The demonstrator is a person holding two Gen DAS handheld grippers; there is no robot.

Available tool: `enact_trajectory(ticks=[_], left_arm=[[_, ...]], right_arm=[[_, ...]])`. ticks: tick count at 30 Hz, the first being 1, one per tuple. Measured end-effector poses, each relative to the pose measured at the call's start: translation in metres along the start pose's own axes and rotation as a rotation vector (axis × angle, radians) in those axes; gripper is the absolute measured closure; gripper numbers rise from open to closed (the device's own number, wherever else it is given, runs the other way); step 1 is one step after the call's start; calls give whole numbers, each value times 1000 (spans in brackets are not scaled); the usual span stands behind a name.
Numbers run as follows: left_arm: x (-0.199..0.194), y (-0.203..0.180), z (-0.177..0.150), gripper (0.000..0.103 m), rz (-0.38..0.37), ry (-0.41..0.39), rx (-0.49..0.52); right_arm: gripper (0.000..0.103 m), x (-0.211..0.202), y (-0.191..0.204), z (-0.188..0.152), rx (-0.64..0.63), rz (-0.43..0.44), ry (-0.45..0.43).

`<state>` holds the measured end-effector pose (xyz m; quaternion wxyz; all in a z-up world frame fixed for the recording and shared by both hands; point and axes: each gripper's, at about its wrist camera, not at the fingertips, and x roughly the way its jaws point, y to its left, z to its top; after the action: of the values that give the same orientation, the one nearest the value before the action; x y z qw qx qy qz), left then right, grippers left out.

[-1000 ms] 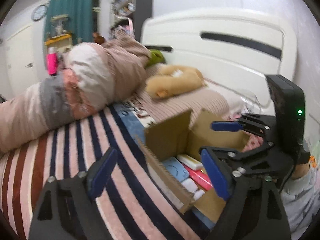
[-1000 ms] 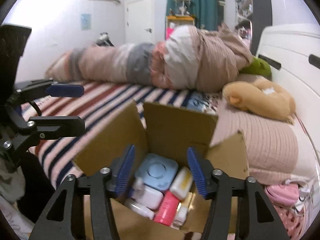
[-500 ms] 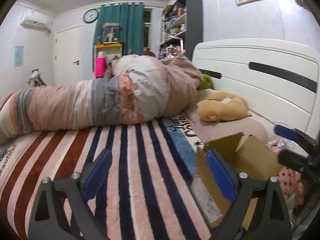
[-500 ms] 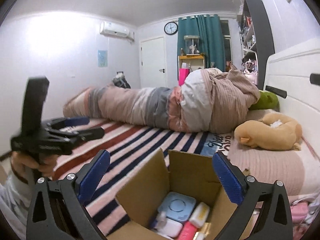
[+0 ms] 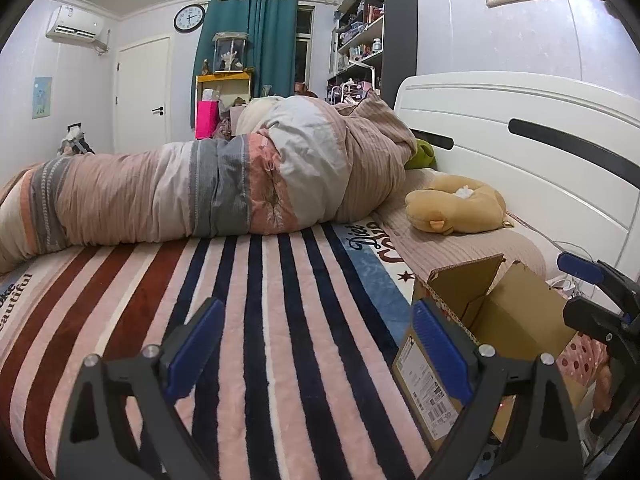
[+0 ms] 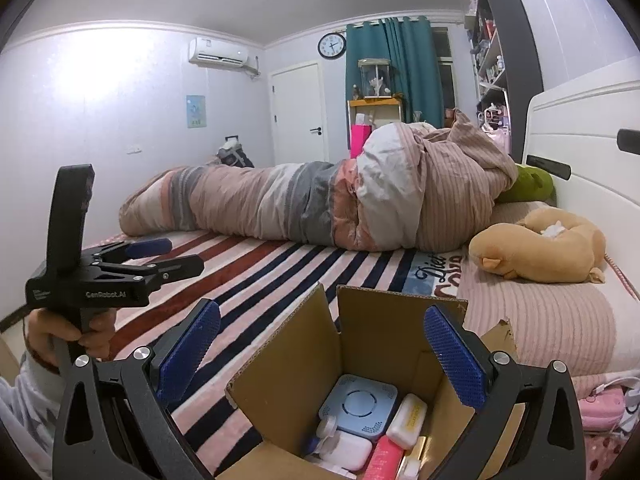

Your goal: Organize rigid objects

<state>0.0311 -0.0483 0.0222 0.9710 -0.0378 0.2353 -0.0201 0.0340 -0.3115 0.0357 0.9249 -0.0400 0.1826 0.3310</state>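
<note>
An open cardboard box point(image 6: 372, 344) stands on the striped bed. It holds a round-patterned blue device point(image 6: 360, 404), a white case point(image 6: 346, 450), a cream bottle point(image 6: 406, 420) and a pink tube point(image 6: 382, 460). My right gripper point(image 6: 320, 356) is open and empty, raised above the box. My left gripper point(image 5: 316, 348) is open and empty over the striped blanket, left of the box point(image 5: 492, 320). It also shows in the right wrist view point(image 6: 164, 256), held at the far left. The right gripper shows at the right edge of the left wrist view point(image 5: 580, 288).
A rolled quilt point(image 5: 224, 184) lies across the far side of the bed. A tan plush toy point(image 5: 456, 204) rests on the pillow by the white headboard point(image 5: 520, 140). A pink item point(image 6: 600, 404) lies right of the box. The striped blanket point(image 5: 260, 300) spreads left of the box.
Both grippers have lifted up and back from the box and tilted level. The right gripper's jaws have opened wider. The left gripper has swung left over the blanket.
</note>
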Motion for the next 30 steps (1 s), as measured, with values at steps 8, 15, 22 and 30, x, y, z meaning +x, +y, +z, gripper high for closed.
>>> enact_trajectory(ticks=[8,15,22,30], left_arm=[[-1,-2,-2,9,-1,2,3],[-3,-3,-4,9,-15,6,14],[-7,-9,-6,9,-31,10,25],[-10,-11,-5,9,-34,9,24]], right_arm=[[0,0,0,-1,-4,-2,6],[0,0,1,-3,-1,-1,15],[0,0,0,-4,3,-4,16],[0,-1,1,-9,3,-13,25]])
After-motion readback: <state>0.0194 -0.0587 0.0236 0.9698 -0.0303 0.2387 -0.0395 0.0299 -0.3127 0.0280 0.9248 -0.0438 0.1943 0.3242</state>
